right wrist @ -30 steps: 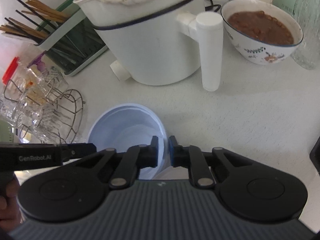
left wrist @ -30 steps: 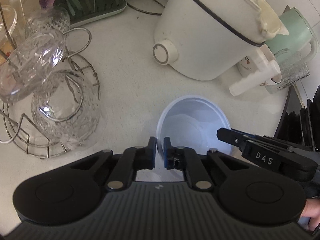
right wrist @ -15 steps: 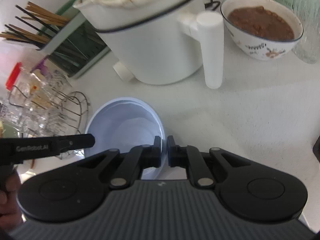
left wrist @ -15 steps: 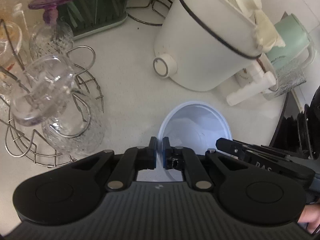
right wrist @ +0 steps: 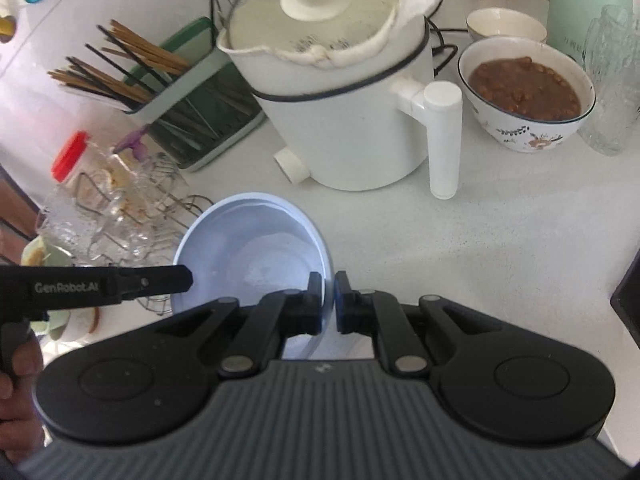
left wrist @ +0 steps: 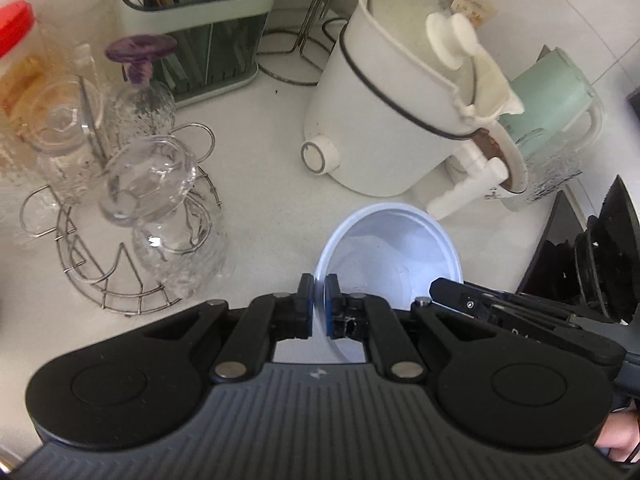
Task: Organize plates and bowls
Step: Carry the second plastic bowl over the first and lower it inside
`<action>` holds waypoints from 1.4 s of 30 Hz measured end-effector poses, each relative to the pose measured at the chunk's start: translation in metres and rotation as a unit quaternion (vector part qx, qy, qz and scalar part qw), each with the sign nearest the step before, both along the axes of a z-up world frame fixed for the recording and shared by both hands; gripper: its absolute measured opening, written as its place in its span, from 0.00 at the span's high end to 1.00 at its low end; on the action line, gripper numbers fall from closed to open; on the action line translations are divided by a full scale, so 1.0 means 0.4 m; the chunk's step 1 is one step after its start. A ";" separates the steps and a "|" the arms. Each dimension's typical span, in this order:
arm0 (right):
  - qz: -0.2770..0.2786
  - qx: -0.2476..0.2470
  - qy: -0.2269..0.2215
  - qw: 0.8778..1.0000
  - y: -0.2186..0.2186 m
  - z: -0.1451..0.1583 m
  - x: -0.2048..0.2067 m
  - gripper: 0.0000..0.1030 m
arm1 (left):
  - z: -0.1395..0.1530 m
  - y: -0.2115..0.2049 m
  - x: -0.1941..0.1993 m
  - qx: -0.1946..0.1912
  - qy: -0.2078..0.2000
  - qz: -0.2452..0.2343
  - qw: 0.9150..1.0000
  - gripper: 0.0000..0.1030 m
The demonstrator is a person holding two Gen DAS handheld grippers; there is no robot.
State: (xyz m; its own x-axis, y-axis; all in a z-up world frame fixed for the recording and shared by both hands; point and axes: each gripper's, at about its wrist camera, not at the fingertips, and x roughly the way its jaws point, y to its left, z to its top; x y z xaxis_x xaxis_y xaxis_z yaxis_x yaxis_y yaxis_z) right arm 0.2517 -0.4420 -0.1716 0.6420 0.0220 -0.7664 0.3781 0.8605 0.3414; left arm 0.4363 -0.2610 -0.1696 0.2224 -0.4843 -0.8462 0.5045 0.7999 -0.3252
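Observation:
A pale blue bowl [left wrist: 394, 248] is held above the white counter between both grippers. My left gripper [left wrist: 319, 306] is shut on its left rim. My right gripper [right wrist: 328, 302] is shut on its right rim; the bowl also shows in the right wrist view [right wrist: 256, 252]. The bowl is empty. The right gripper's fingers [left wrist: 480, 304] show at the bowl's right edge in the left wrist view, and the left gripper's fingers [right wrist: 120, 282] show at its left edge in the right wrist view.
A white electric pot [right wrist: 336, 92] stands just behind the bowl. A wire rack with upturned glasses [left wrist: 132, 208] is to the left. A chopstick holder [left wrist: 200, 24] stands at the back. A bowl of brown food [right wrist: 526, 92] and a glass jug [right wrist: 612, 80] stand at right. Dark plates [left wrist: 608, 256] stand at far right.
Both grippers have risen with the blue bowl and pulled back a little; the pot, rack and chopstick holder now show from higher up. Both stay shut on the rim.

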 end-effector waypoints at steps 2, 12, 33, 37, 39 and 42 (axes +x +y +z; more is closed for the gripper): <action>0.000 0.001 -0.005 1.000 0.009 0.010 -0.014 0.91 | 0.013 0.013 -0.019 -0.002 -0.005 0.001 1.000 0.94; -0.006 0.004 -0.022 1.000 0.073 0.063 -0.102 0.91 | 0.070 0.084 -0.127 -0.012 -0.022 0.017 1.000 0.94; 0.070 0.007 -0.037 0.997 0.211 0.098 -0.148 0.91 | 0.114 0.281 -0.254 -0.008 -0.037 0.080 0.996 0.94; 0.093 0.012 -0.033 0.995 0.246 0.094 -0.135 0.91 | 0.115 0.328 -0.271 -0.006 -0.039 0.106 0.994 0.94; 0.107 0.011 -0.031 0.994 0.267 0.092 -0.127 0.91 | 0.112 0.354 -0.277 -0.007 -0.037 0.122 0.992 0.94; 0.129 0.012 -0.028 0.991 0.297 0.089 -0.111 0.91 | 0.105 0.393 -0.283 -0.004 -0.031 0.146 0.989 0.94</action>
State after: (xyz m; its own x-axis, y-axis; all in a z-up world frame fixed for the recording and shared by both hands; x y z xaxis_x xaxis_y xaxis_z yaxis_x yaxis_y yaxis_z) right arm 0.2072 -0.3230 -0.1360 0.6547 0.2085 -0.7266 0.1262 0.9176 0.3770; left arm 0.3232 -0.1036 -0.1275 0.4053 -0.3988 -0.8226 0.2715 0.9117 -0.3083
